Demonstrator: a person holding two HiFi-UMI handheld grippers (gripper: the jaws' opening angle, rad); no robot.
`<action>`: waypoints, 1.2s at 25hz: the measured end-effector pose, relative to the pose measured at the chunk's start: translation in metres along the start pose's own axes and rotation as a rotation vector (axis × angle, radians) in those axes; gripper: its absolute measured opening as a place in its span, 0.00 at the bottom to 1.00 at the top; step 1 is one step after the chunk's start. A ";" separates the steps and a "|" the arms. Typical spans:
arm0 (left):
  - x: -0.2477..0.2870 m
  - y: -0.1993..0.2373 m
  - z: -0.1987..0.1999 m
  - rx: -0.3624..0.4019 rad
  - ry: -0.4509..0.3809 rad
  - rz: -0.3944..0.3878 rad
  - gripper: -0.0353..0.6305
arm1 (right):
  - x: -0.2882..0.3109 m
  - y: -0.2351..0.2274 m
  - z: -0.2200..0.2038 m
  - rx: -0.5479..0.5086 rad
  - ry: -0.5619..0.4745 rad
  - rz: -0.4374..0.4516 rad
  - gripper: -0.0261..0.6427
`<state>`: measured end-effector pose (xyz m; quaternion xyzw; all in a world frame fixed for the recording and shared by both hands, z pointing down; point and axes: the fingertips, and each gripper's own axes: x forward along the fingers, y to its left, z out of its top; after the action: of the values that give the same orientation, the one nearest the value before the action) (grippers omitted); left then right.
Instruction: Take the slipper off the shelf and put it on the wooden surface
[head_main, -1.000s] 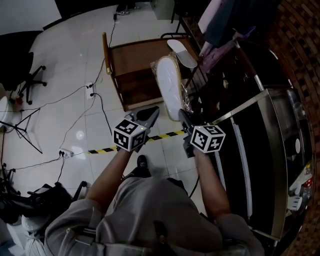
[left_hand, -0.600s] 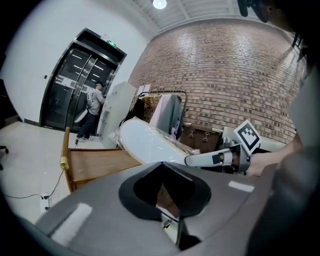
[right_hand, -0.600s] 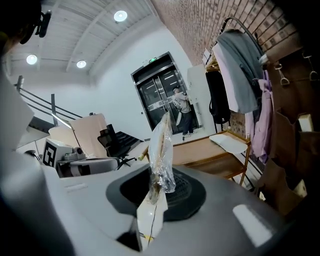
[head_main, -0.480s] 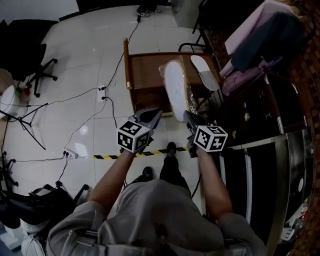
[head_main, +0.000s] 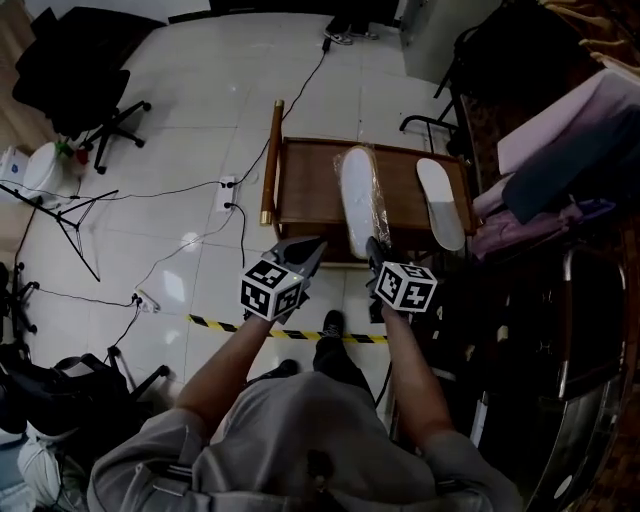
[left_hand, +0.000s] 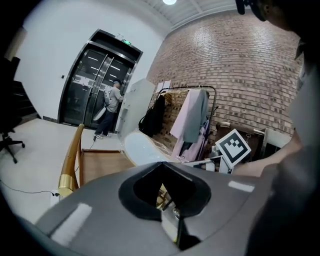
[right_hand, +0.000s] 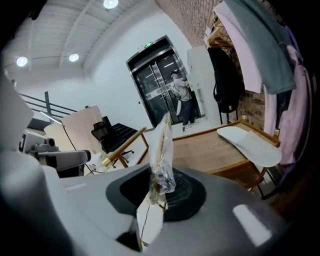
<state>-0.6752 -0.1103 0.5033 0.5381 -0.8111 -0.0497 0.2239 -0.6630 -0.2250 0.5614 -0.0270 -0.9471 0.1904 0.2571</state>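
Note:
A white slipper in clear plastic wrap (head_main: 357, 190) hangs lengthwise over the wooden surface (head_main: 305, 180), and my right gripper (head_main: 372, 248) is shut on its near end. In the right gripper view the wrap and the slipper's edge (right_hand: 162, 145) rise straight out of the jaws of the right gripper (right_hand: 156, 197). A second, bare white slipper (head_main: 440, 205) lies flat on the right part of the wood, also seen as the bare slipper (right_hand: 250, 142). My left gripper (head_main: 308, 247) hovers just left of the held slipper, shut and holding nothing. The left gripper view shows the wrapped slipper (left_hand: 140, 147) to its right.
The wooden surface has raised rails and a round post along its left side (head_main: 270, 160). Clothes hang on a rack (head_main: 560, 140) to the right. Cables, a tripod (head_main: 60, 215) and an office chair (head_main: 90, 70) occupy the tiled floor at left. Striped tape (head_main: 290, 330) crosses the floor below me.
Both grippers have travelled away from the dark shelf toward the wooden surface. The wrapped slipper went along in the right gripper and now hangs over the wood.

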 end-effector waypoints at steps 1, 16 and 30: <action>0.007 0.006 0.000 -0.006 0.002 0.015 0.06 | 0.012 -0.007 0.001 0.001 0.011 0.002 0.12; 0.065 0.052 0.006 -0.083 -0.003 0.137 0.06 | 0.110 -0.052 -0.006 -0.016 0.131 -0.019 0.12; 0.083 0.066 -0.003 -0.099 0.050 0.040 0.06 | 0.121 -0.055 -0.037 -0.086 0.225 -0.062 0.43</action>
<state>-0.7564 -0.1567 0.5526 0.5113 -0.8123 -0.0720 0.2712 -0.7468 -0.2450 0.6694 -0.0299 -0.9198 0.1375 0.3662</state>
